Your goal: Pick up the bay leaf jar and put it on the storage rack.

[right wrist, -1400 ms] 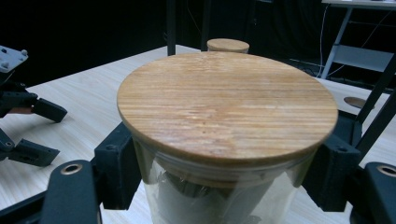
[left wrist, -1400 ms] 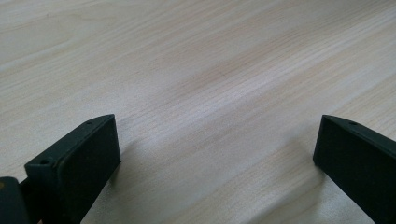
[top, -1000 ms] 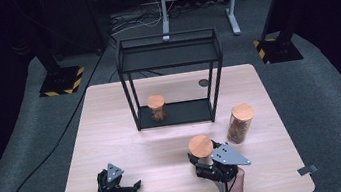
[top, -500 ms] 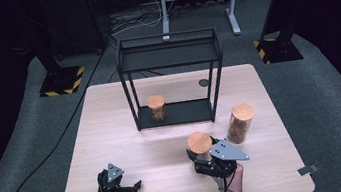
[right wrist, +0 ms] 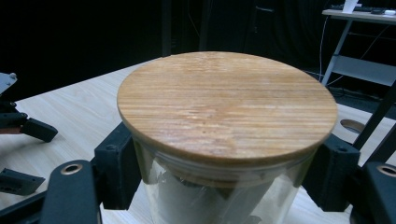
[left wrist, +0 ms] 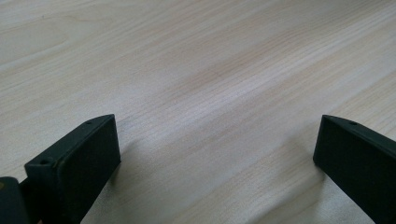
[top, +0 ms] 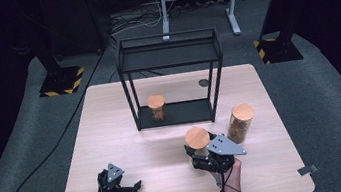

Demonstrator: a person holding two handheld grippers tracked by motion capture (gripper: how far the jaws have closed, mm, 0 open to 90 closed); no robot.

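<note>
Overhead first: gripping a glass jar [top: 199, 142] with a round wooden lid in the right gripper [top: 206, 155], near the front edge of the pale wooden table [top: 113, 134], right of its middle. Standing just beside it, farther back and to the right, a second lidded jar [top: 239, 122], apart from the gripper. Sitting on the bottom shelf of the black wire rack [top: 168, 51] at the middle of the table, a third, shorter jar [top: 157, 107]. Showing just behind the rack's right leg, a small round hole [top: 203, 83] in the tabletop. Resting low over the front left part of the table, the left gripper [top: 132, 189], well apart from every jar, with the person's hand under it.

Along the left gripper next: standing wide apart, both black jaws, with bare wood grain of the table [left wrist: 210, 84] between them and nothing held.

Along the right gripper last: pressing against the glass wall of the jar [right wrist: 219, 196] from both sides just under the wooden lid [right wrist: 226, 102], the two jaws, closed on it. Looking upright, the jar, though its base is cut off at the bottom edge, so whether touching the table or lifted cannot be told. Showing at the far left, the left gripper [right wrist: 18, 154] with its jaws spread.
</note>
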